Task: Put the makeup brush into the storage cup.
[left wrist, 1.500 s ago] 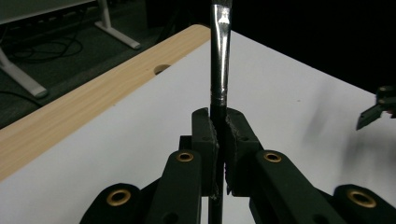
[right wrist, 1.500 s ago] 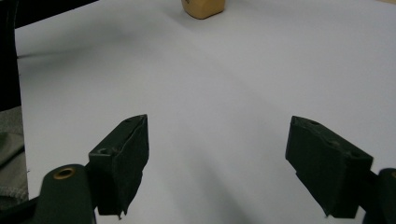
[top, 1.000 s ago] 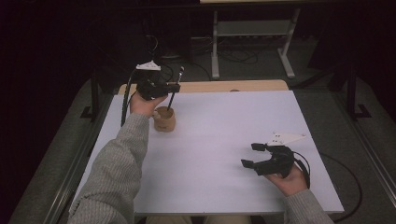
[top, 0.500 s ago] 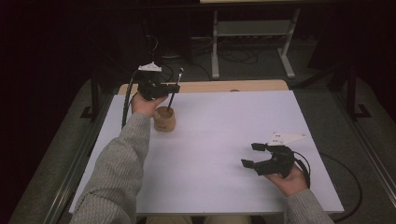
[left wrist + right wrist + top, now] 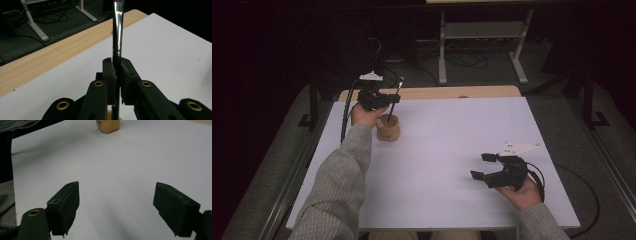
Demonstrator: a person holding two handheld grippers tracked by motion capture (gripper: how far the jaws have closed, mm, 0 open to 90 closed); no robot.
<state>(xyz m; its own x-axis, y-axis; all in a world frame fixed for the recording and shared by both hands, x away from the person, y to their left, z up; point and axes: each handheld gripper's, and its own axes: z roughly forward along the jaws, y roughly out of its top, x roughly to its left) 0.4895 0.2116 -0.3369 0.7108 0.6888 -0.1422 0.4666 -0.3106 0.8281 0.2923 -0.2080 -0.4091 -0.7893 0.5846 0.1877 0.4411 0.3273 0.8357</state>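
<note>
In my left gripper view the thin black glossy rod [image 5: 117, 32] runs off the top edge, so I cannot see its upper end, and its lower part is hidden between my left gripper's [image 5: 117, 72] black pads. The round wooden holder [image 5: 111, 116] shows as a mere sliver at the bottom edge. In my right gripper view that holder [image 5: 108, 125] is cut by the top edge (just its base remains). From the high view the rod's tip [image 5: 400, 82] is too small to make out.
</note>
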